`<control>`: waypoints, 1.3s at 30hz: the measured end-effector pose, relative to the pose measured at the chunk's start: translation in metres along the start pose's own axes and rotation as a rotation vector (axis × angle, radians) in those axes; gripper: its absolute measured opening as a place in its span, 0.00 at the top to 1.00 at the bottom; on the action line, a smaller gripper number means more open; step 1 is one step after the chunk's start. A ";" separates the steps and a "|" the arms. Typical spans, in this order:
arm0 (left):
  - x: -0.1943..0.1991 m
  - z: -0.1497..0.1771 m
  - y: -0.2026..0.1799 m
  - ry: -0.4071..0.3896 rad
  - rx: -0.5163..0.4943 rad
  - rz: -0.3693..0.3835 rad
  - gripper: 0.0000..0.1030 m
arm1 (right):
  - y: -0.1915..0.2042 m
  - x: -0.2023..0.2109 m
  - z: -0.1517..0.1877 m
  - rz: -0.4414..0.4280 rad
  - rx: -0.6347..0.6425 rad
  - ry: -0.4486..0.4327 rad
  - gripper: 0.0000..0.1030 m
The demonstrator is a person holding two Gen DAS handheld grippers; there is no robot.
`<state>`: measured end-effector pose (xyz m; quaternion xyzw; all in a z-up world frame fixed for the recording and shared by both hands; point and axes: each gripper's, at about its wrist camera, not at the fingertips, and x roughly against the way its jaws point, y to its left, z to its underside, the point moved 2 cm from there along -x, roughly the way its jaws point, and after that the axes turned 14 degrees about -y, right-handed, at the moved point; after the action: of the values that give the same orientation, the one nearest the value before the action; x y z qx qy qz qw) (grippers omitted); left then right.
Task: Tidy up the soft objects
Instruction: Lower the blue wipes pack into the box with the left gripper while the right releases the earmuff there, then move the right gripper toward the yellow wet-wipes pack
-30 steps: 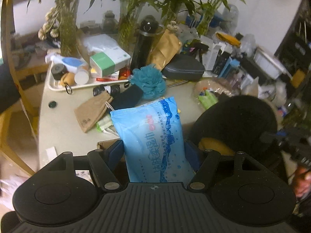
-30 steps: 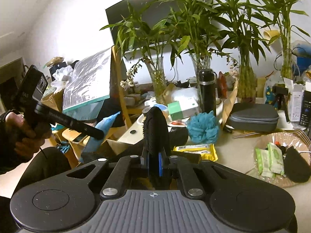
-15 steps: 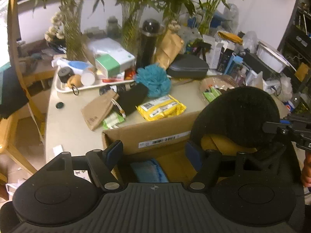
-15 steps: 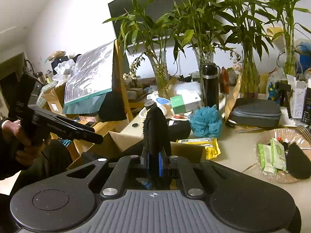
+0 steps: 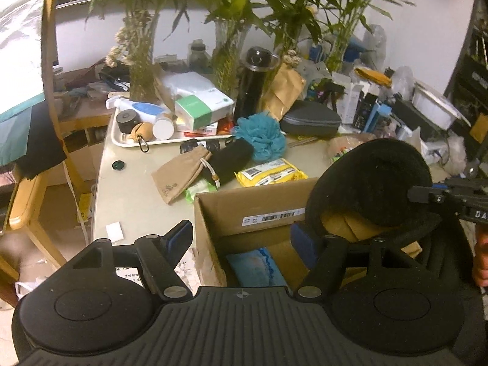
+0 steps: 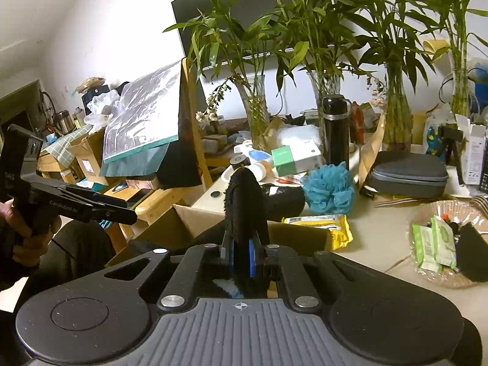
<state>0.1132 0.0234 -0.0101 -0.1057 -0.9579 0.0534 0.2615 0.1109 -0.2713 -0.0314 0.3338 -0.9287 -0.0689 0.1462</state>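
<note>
My left gripper (image 5: 241, 238) is open and empty above the left edge of a cardboard box (image 5: 244, 207). A blue wet-wipe pack (image 5: 256, 267) lies inside the box. My right gripper (image 6: 242, 251) is shut on a round black fuzzy pad (image 6: 244, 207) and holds it upright over the box (image 6: 183, 222); the pad also shows in the left wrist view (image 5: 369, 186). On the table lie a teal bath pouf (image 5: 262, 135), a yellow wipe pack (image 5: 270, 172), a black pouch (image 5: 231, 160) and a tan drawstring bag (image 5: 180, 174).
A white tray (image 5: 122, 140) with bottles and boxes stands at the back left. A black flask (image 5: 254, 82), plant vases and a grey case (image 5: 309, 119) stand behind. A wicker bowl (image 6: 424, 216) with green wipe packs sits at the right. A wooden chair (image 5: 27, 195) stands left of the table.
My left gripper opened and let the blue wet-wipe pack drop into the box, then drew back to the left. The right gripper still holds the black pad.
</note>
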 end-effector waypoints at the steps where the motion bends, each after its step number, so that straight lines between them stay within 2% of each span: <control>1: 0.000 0.000 0.002 -0.003 0.005 -0.002 0.32 | 0.000 -0.002 0.000 -0.009 -0.003 -0.004 0.81; 2: 0.002 0.000 0.003 -0.006 0.010 -0.005 0.32 | 0.000 -0.006 0.001 -0.014 -0.007 -0.006 0.59; 3: 0.002 0.000 0.005 -0.010 0.016 -0.007 0.32 | -0.001 -0.009 0.002 -0.012 -0.009 0.001 0.42; 4: 0.003 -0.001 0.006 -0.014 0.021 -0.011 0.32 | -0.001 -0.012 0.003 -0.002 -0.006 0.011 0.16; 5: 0.004 -0.001 0.007 -0.017 0.023 -0.015 0.32 | 0.000 -0.013 0.005 0.008 0.005 0.010 0.05; 10: 0.003 -0.006 0.004 -0.045 0.029 -0.047 0.32 | 0.002 -0.017 0.009 0.023 0.035 0.022 0.00; 13: 0.001 -0.011 0.001 -0.050 0.046 -0.031 0.32 | 0.002 -0.020 0.011 0.041 0.052 0.054 0.00; 20: -0.011 -0.017 -0.013 -0.024 -0.001 -0.039 0.32 | -0.001 -0.030 0.017 0.159 0.199 0.140 0.00; 30: -0.024 -0.009 -0.020 -0.009 -0.049 -0.051 0.32 | -0.017 -0.042 0.017 0.216 0.191 0.230 0.00; 39: -0.025 -0.001 -0.005 -0.021 -0.058 -0.062 0.32 | -0.040 -0.058 0.010 0.241 0.119 0.252 0.00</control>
<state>0.1339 0.0126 -0.0208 -0.0828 -0.9646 0.0183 0.2498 0.1740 -0.2645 -0.0624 0.2341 -0.9388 0.0467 0.2483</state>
